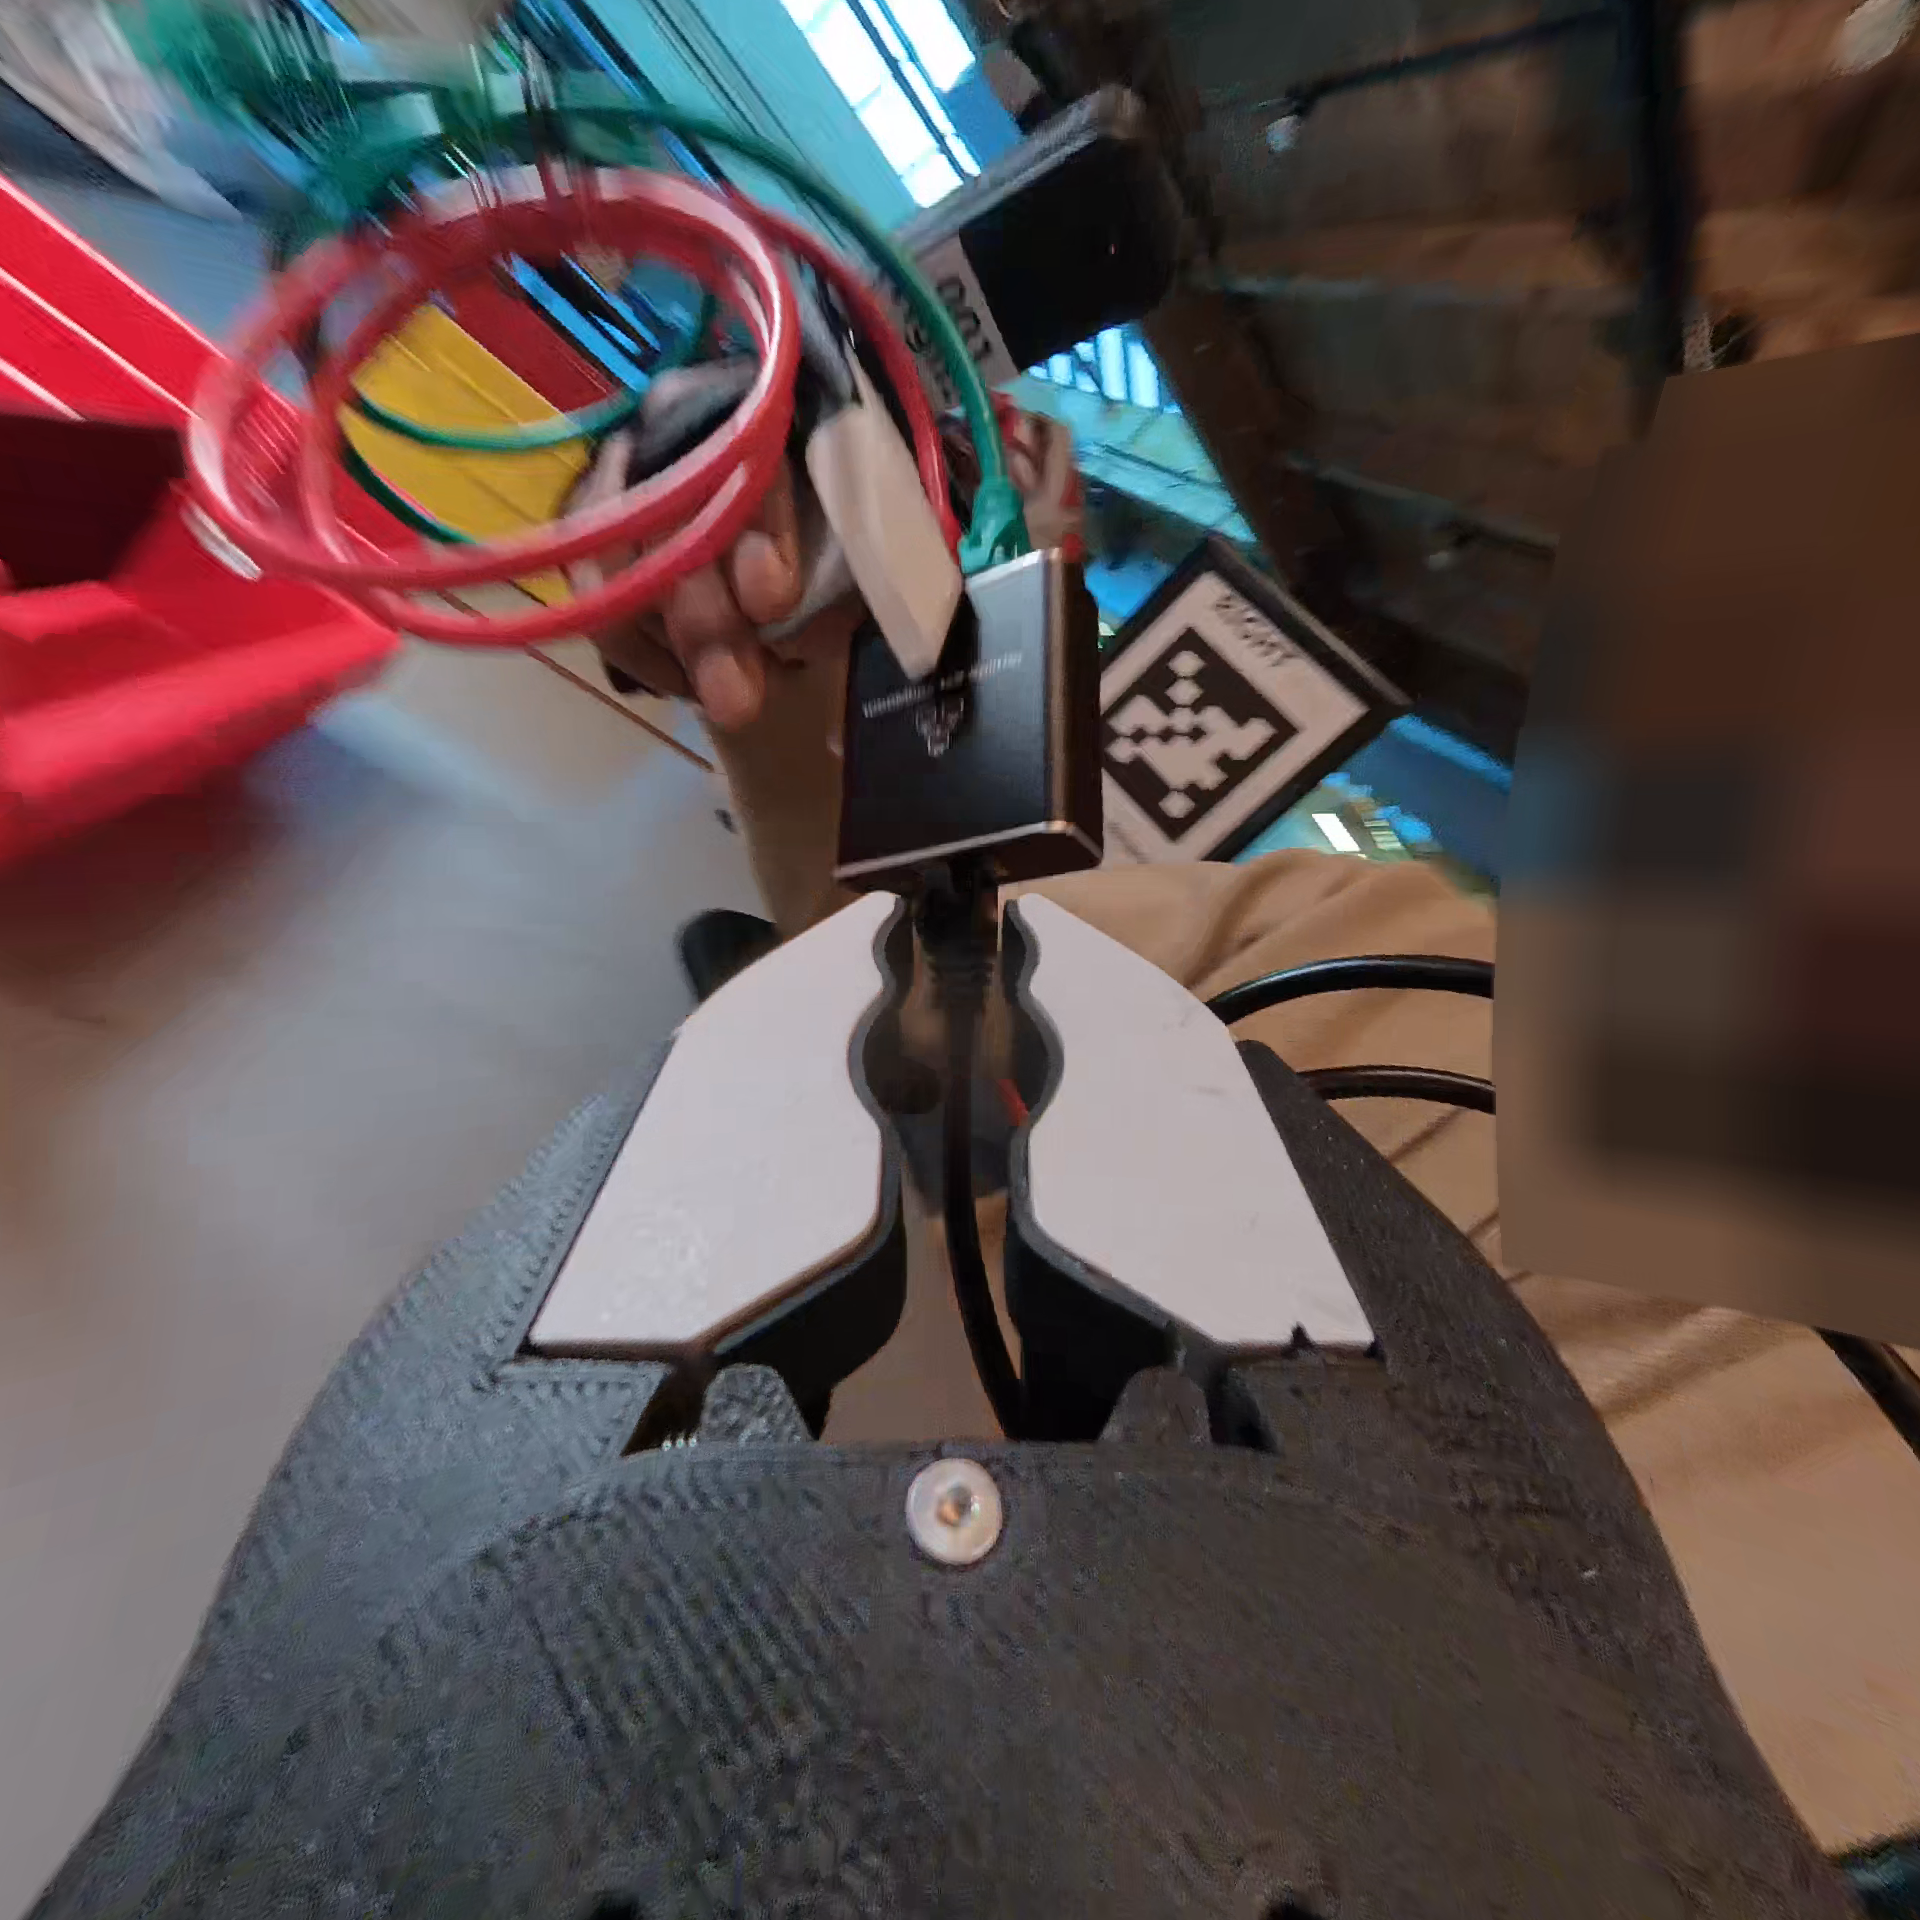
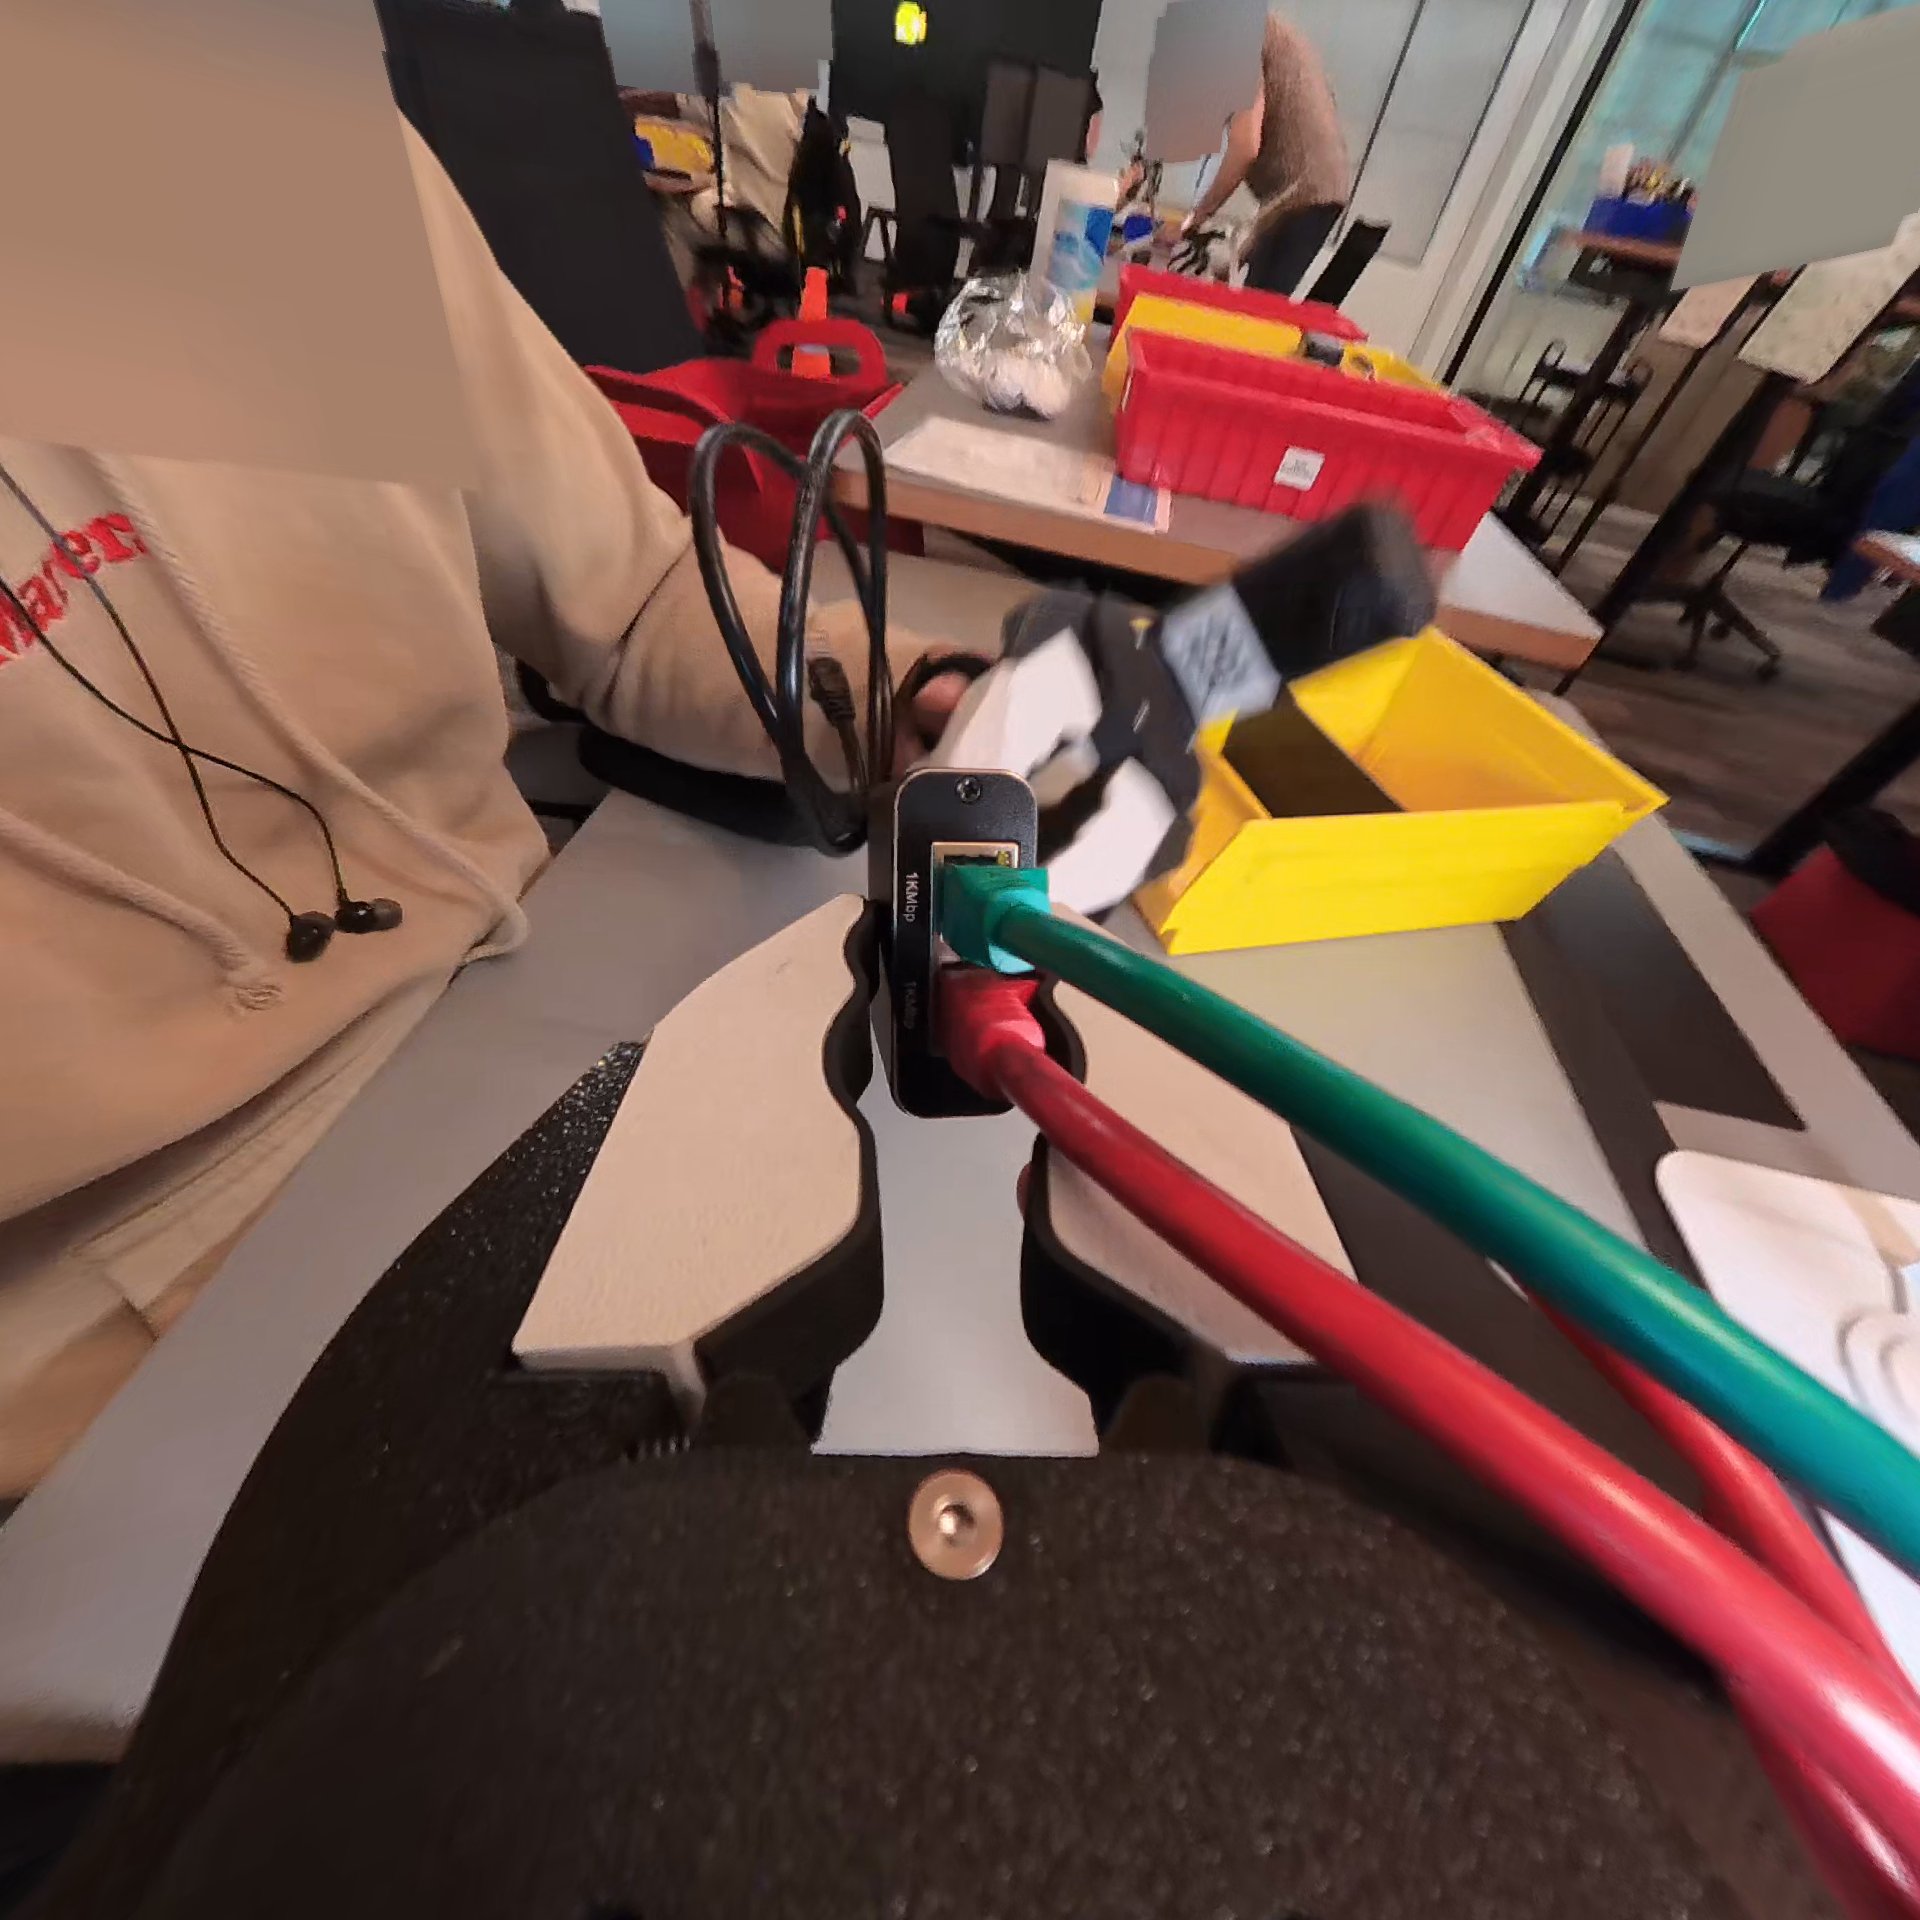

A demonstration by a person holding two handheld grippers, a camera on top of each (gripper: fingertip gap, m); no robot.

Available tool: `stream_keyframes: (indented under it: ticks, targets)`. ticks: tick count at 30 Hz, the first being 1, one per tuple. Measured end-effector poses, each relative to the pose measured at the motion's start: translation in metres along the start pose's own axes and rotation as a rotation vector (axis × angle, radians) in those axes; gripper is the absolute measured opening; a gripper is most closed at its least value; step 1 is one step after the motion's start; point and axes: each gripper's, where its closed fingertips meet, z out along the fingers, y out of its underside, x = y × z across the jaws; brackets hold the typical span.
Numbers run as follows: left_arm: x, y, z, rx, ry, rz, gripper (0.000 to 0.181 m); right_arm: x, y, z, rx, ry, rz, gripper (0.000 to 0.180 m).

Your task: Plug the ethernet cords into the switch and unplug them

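Note:
The small black switch stands on end between my right gripper's fingers. My right gripper is shut on it. A green ethernet cord sits in its upper port and a red ethernet cord in the lower one. In the left wrist view the switch is held up in the air. My left gripper is shut on the plug of a black cord at the switch's near end. The red cord hangs in blurred loops. The left gripper shows blurred behind the switch.
A grey table lies below. A yellow bin stands just right of the switch, red bins farther back. A person in a beige hoodie sits close at the left. A black-and-white marker board is behind the switch. Spacing between my two grippers at the tips: around 4 cm.

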Motion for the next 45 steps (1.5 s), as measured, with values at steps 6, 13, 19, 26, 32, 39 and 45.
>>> stream_keyframes:
  ticks: [6, 13, 19, 26, 32, 39, 45]
  targets:
    - [-0.001, -0.027, -0.032, -0.004, -0.327, 0.363, 0.027, 0.003, 0.022, 0.004, -0.089, -0.022, 0.074, 0.027]
    - [-0.010, 0.009, 0.003, -0.235, -0.460, 0.498, 0.036, 0.007, 0.035, 0.023, -0.033, -0.090, 0.208, 0.026]
    - [-0.035, 0.003, -0.008, -0.212, -0.614, 0.453, 0.025, 0.031, 0.047, 0.030, -0.077, 0.022, 0.404, 0.037]
    - [-0.045, -0.033, -0.051, 0.130, -0.440, 0.088, 0.024, 0.051, 0.066, 0.032, -0.177, 0.164, 0.575, 0.059]
    - [-0.049, -0.048, -0.070, 0.283, -0.377, -0.047, 0.024, -0.001, 0.070, 0.042, -0.428, 0.008, 0.382, 0.056]
    - [-0.046, -0.059, -0.080, 0.384, -0.396, -0.058, 0.024, -0.081, -0.054, 0.054, 0.198, -0.453, 0.202, 0.048]
    - [-0.040, -0.067, -0.082, 0.472, -0.352, -0.120, 0.024, 0.000, -0.063, 0.039, 0.143, 0.231, -0.102, 0.050]
